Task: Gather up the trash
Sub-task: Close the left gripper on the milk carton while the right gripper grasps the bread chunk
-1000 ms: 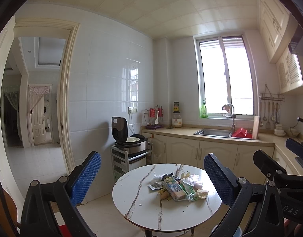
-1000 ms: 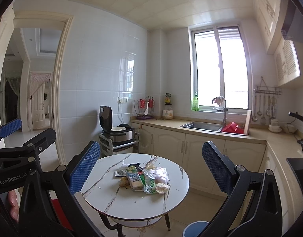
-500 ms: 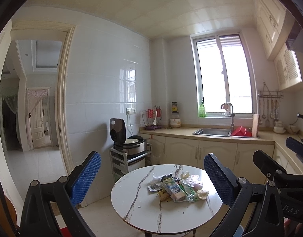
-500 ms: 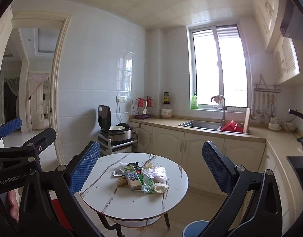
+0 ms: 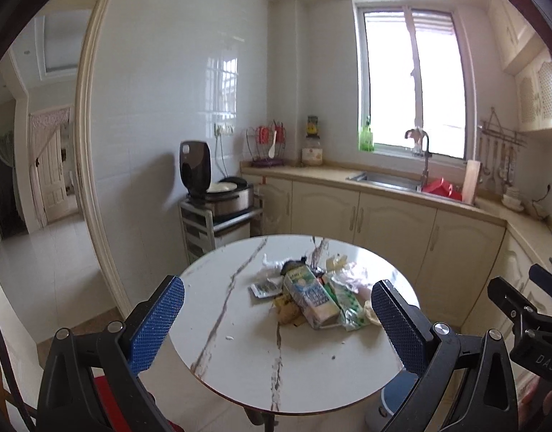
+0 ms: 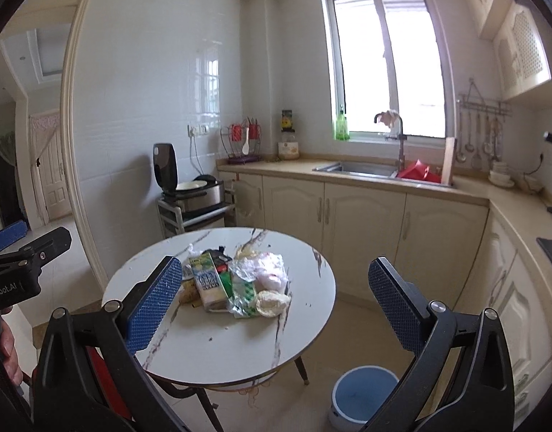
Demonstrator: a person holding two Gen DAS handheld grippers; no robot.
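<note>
Your left gripper [image 5: 276, 320] is spread wide, nothing between the blue pads, held above the near edge of the round marble table [image 5: 239, 370]. Your right gripper [image 6: 270, 298] is also wide and empty, aimed at the same table from slightly further right. The trash pile [image 6: 236, 284] sits roughly mid-table, all pieces touching or overlapping: a milk carton [image 6: 208, 284] lies on its side at the front-left, a green-and-white wrapper [image 6: 245, 293] just beside it, a crumpled clear plastic bag [image 6: 266, 268] behind, and a pale round lump [image 6: 272, 300] at the front-right. In the left wrist view a small flat sachet [image 5: 265, 288] lies on the pile's left edge. A blue bin [image 6: 364, 396] stands on the floor just right of the table, below your right gripper. Neither gripper touches the trash.
</note>
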